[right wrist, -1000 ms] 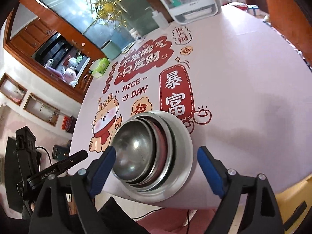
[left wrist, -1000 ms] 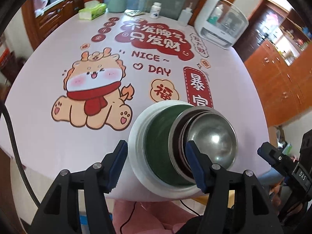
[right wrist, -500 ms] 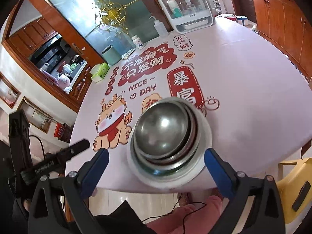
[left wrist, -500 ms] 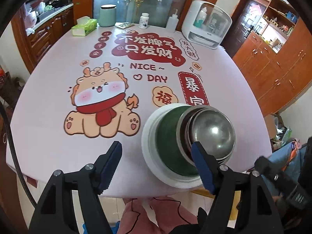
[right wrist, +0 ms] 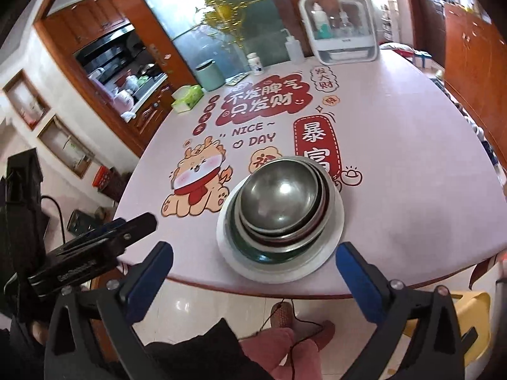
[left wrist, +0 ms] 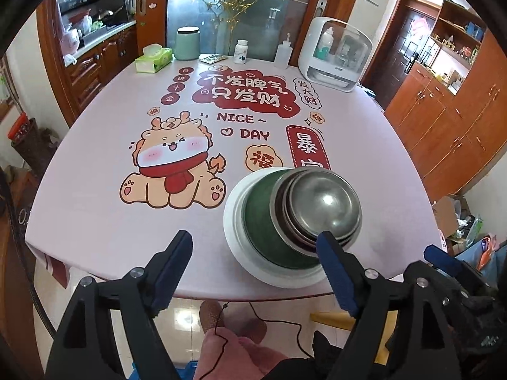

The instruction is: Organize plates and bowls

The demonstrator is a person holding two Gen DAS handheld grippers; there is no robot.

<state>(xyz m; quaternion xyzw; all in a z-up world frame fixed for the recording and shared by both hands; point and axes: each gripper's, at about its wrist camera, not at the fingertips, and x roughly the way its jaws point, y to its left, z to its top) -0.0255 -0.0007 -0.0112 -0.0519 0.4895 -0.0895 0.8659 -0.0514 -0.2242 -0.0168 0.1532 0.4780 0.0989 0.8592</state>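
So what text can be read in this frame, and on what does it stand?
"NICE ~ DAY": tablecloth, beside the printed dragon.
"不发脾气 只发财": red cloud on the cloth.
"暴富": red tag.
"福": orange badge.
Small red circles, "发大财" bubble, white box's label, bottle label: too small to read reliably.

Evenly and brightly lit in both views, with soft daylight from the frosted glass door (left wrist: pixel 250 15) behind. Pale glare on the nested round steel bowls (right wrist: pixel 279 199). Strongly bowed by fisheye, dark-vignetted at corners. Sharp left, slightly smeared in right wrist view.
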